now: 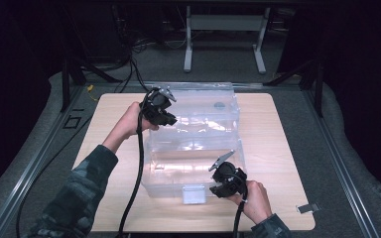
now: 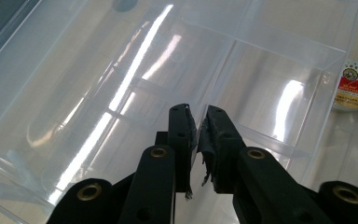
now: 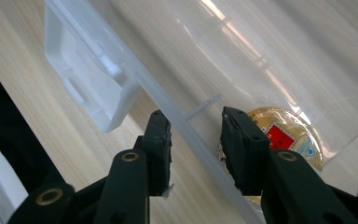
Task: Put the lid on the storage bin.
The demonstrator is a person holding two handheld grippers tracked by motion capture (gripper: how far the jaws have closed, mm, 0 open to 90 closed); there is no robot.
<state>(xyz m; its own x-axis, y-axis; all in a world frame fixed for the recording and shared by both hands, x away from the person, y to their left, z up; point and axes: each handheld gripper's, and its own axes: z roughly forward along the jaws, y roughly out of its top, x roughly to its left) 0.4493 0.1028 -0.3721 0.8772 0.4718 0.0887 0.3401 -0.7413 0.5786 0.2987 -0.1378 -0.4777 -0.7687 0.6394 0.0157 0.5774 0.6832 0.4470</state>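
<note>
A large clear plastic box point(image 1: 198, 163) stands on the wooden table point(image 1: 273, 148), with a white latch point(image 1: 194, 194) on its near wall. My left gripper point(image 1: 172, 119) is at the box's far left side. In the left gripper view its jaws point(image 2: 199, 121) are shut on a thin clear wall edge of the box point(image 2: 279, 65). My right gripper point(image 1: 216, 190) is at the near rim, right of the latch. In the right gripper view its jaws point(image 3: 193, 135) sit either side of the clear rim point(image 3: 168, 105), gripping it, beside the latch point(image 3: 88, 79). A round gold tin with a red label point(image 3: 284, 135) shows through the plastic.
The same tin point(image 2: 354, 86) shows beyond the box's corner in the left gripper view. A small clip point(image 1: 307, 208) lies at the table's near right corner. Cables trail from both grippers toward the near edge. A metal stand point(image 1: 225, 34) is on the floor behind.
</note>
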